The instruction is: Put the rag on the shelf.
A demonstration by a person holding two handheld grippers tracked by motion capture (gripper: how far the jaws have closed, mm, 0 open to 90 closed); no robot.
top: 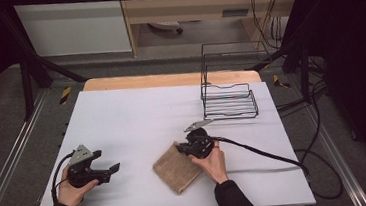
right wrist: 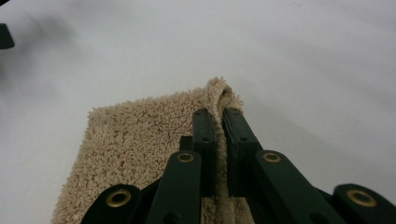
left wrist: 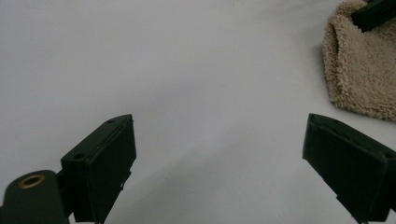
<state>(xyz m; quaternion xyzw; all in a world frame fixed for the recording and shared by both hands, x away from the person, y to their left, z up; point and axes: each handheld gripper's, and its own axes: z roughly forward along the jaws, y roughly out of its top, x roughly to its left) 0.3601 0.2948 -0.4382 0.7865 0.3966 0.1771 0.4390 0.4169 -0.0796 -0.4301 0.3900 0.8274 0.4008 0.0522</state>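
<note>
Fig.: Folded towel (top: 176, 170) on the white table (top: 137, 117), near the front edge and just right of centre. The towel was beige terry cloth, so probably light, soft and limp w/ a grippy pile; not fragile. It would likely sag or unfold if lifted by one point, so an edge or corner was the sensible place to take hold (a second grip at another corner would keep it flat). The right claw (right wrist: 218, 116) was pinched on the towel's edge near a corner, w/ a ridge of cloth squeezed up between the two pads and the rest of the towel spread to that claw's left and below. The left claw (top: 107, 171) hovered low over bare table, jaws wide w/ nothing between them; the towel lay off to its right, near but apart. A wire rack (top: 228, 99) stood well behind, toward the far right of the table.
</note>
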